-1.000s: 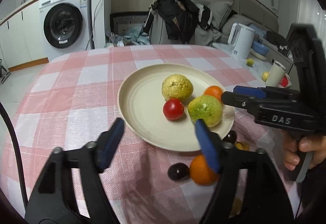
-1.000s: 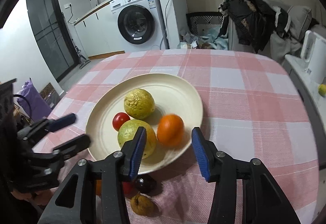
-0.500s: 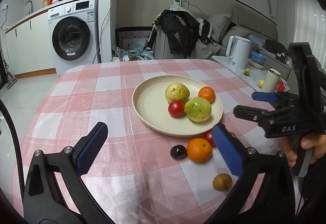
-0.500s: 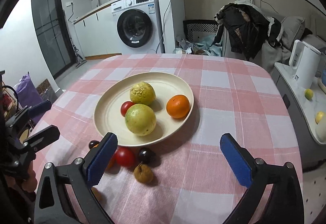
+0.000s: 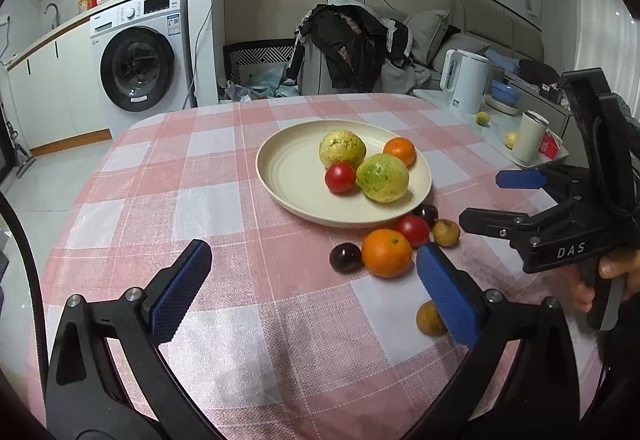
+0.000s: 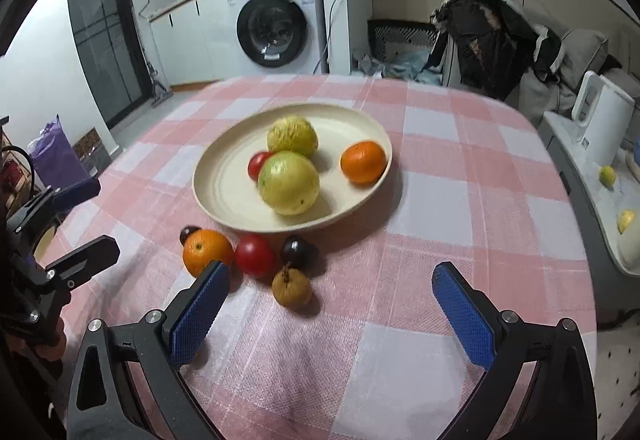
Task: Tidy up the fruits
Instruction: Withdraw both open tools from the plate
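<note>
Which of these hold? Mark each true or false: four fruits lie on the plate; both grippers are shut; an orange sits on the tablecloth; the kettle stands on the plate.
1. Four fruits lie on the plate. True.
2. The left gripper and right gripper are shut. False: both are open and hold nothing.
3. An orange sits on the tablecloth. True.
4. The kettle stands on the plate. False: it is off the table, on a side counter.

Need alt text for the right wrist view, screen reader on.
A cream plate on a pink checked tablecloth holds two green fruits, a tomato and an orange. More small fruit lies loose in front of it, beyond the open, empty right gripper.
</note>
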{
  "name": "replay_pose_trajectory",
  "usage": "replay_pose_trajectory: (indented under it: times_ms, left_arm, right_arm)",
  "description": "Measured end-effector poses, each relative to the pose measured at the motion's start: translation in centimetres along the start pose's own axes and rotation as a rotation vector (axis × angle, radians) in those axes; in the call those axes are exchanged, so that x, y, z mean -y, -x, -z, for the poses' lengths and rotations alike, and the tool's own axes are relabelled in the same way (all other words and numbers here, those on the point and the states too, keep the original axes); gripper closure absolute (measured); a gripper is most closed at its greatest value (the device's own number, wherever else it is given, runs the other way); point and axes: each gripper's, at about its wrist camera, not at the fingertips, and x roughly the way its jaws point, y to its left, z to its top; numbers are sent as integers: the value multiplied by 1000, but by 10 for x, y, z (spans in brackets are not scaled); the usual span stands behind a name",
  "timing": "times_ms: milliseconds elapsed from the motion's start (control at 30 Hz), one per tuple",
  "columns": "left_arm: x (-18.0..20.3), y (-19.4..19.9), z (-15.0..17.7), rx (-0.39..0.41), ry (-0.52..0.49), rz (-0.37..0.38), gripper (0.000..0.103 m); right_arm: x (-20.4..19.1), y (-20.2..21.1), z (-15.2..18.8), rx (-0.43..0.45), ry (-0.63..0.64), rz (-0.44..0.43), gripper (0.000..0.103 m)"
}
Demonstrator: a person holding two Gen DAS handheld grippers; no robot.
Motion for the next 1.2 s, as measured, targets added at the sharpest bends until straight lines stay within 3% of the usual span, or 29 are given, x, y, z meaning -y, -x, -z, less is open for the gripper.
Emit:
replay_pose_trajectory:
  times_ms: [333,400,433,633,700,1133,1200]
  left_arm:
    - [6,-7,3,-28,-14,10,1]
    - [7,-8,3,-31,-17,8,1]
    - [7,-9,3,-32,-19,8,1]
    - [9,-10,4,-41,-28,14,1]
    - [11,-11,5,-46,-31,18,1]
    - [18,-17,10,-80,-57,51,1]
    - [18,-18,10,-86,-58,51,1]
  right_arm:
    - [-4,-15,10,-70,20,-58,4]
    - [-5,-18,11,-85,21,-70,21]
    - [-6,-19,12,-92,22,-73,24]
    - [-9,-24,14,-106,30,-117,35]
    - [-11,-26,15,-113,37,-127,44]
    - [-18,-30,15,-99,57,-96,64]
    - [-20,-31,14,-98,64,-91,72]
